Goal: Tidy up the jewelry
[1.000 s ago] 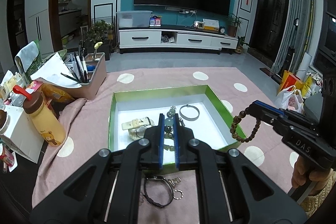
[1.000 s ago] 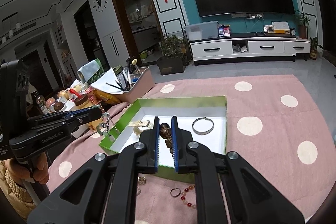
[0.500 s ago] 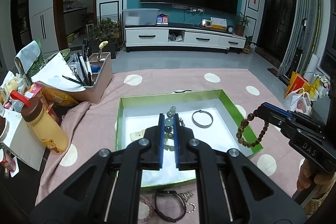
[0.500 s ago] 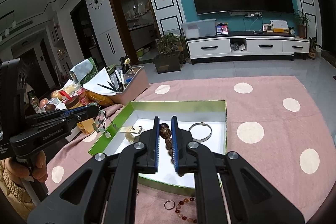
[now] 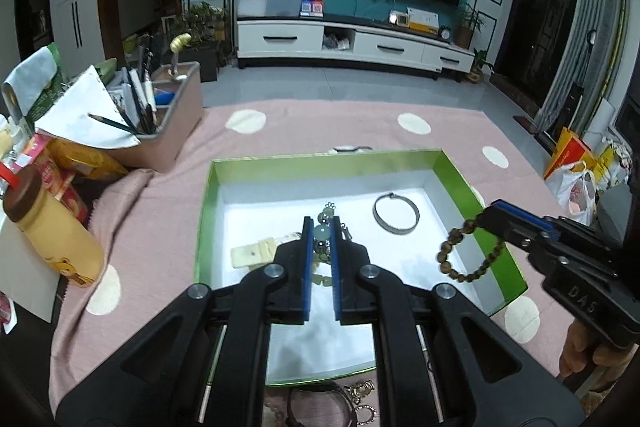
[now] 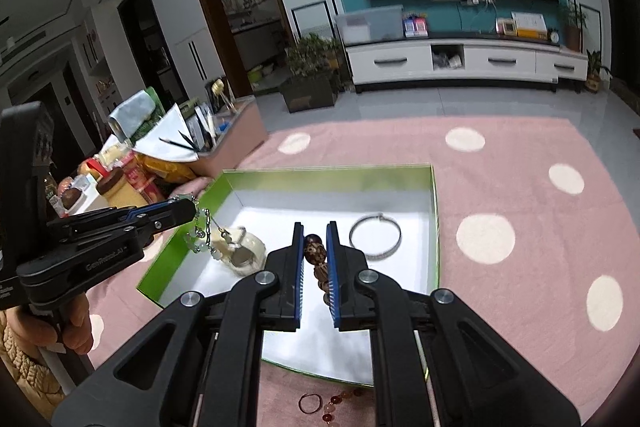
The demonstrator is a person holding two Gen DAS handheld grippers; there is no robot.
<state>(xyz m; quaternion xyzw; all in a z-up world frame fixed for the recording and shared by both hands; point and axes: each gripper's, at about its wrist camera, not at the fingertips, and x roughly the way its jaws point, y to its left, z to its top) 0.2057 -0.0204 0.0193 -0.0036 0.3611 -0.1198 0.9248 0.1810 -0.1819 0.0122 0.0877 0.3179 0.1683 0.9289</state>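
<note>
A green box (image 5: 460,174) with a white floor sits on the pink dotted cloth; it also shows in the right wrist view (image 6: 434,211). My left gripper (image 5: 321,227) is shut on a pale green bead bracelet (image 5: 322,233), held over the box; the bracelet dangles in the right wrist view (image 6: 202,239). My right gripper (image 6: 314,233) is shut on a brown wooden bead bracelet (image 6: 316,255), which hangs over the box's right side (image 5: 472,251). Inside the box lie a silver bangle (image 5: 396,213) and a cream watch (image 6: 242,251).
Loose pieces lie on the cloth in front of the box: a dark bracelet and charms (image 5: 320,405), a red ring and amber beads (image 6: 328,403). A pink organiser with pencils (image 5: 160,131), a yellow bottle (image 5: 52,231) and snack packs crowd the left.
Both grippers have moved forward over the box with their bracelets still held. The box now lies closer under them, and the loose pieces in front have slipped toward the frame's bottom.
</note>
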